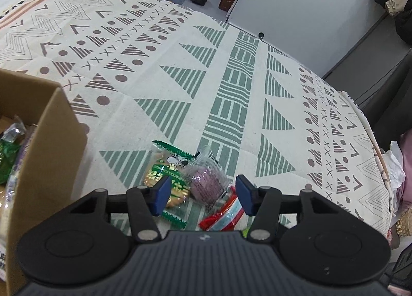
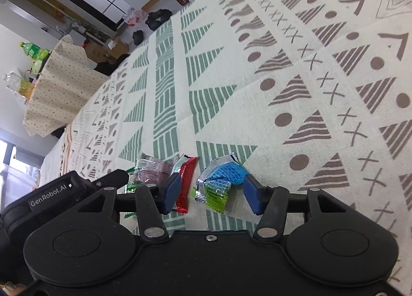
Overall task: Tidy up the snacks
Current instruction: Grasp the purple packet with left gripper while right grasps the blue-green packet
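Note:
A small heap of snacks lies on the patterned tablecloth (image 1: 180, 84). In the left wrist view, a clear-wrapped purple snack (image 1: 206, 184) sits between the blue pads of my left gripper (image 1: 203, 194), which stands open low over it. A green cookie pack (image 1: 167, 180) lies by the left pad and a red packet (image 1: 221, 216) by the right one. In the right wrist view, my right gripper (image 2: 212, 191) is open around a blue and green packet (image 2: 221, 180). The red packet (image 2: 185, 187) lies against its left pad and the purple snack (image 2: 154, 169) further left.
An open cardboard box (image 1: 46, 154) stands at the left of the table, with green and other packets inside. The body of the left gripper (image 2: 77, 187) shows close beside the right one. Shoes and bags lie on the floor beyond the table's far edge.

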`<state>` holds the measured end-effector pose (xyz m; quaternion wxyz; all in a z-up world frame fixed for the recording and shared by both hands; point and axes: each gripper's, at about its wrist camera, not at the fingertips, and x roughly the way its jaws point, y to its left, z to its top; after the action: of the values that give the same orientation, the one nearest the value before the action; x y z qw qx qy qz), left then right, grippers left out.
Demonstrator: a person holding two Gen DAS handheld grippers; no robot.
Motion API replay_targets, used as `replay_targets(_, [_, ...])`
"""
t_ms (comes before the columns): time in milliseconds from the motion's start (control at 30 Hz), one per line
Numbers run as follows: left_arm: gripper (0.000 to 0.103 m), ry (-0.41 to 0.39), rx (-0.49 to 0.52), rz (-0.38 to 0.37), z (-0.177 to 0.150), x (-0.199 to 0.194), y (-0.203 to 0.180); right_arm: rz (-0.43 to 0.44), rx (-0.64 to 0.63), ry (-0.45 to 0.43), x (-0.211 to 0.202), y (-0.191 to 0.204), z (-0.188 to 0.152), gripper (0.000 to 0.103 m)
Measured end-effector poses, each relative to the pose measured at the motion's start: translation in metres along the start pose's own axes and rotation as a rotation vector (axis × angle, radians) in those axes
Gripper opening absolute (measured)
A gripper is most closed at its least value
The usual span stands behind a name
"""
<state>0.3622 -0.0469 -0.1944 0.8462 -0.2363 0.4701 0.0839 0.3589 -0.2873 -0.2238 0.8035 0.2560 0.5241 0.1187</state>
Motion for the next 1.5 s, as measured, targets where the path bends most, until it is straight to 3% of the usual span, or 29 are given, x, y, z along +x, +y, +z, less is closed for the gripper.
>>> replay_targets(33, [0.054, 0.003, 0.004, 0.001, 0.001, 0.003, -0.001, -0.006, 0.001, 0.004, 0.003, 0.000, 0.000, 0.051])
replay_targets(200, [0.054, 0.009, 0.012, 0.013, 0.002, 0.017, -0.004, -0.020, 0.013, 0.031, 0.018, -0.004, 0.000, 0.026])
replay_targets(367, [0.054, -0.003, 0.053, 0.036, 0.003, 0.026, -0.013, -0.046, 0.028, -0.012, 0.014, -0.007, 0.005, 0.025])
replay_targets(733, [0.054, -0.043, 0.174, 0.133, -0.006, 0.041, -0.037, -0.044, 0.044, -0.008, 0.012, -0.012, 0.006, 0.025])
replay_targets(1067, [0.037, -0.046, 0.137, 0.103, -0.002, 0.024, -0.034, -0.030, 0.038, -0.017, 0.009, -0.011, 0.007, 0.024])
replay_targets(1500, [0.037, -0.094, 0.117, 0.088, -0.005, -0.022, -0.029, 0.020, 0.014, -0.053, -0.006, 0.000, 0.007, 0.022])
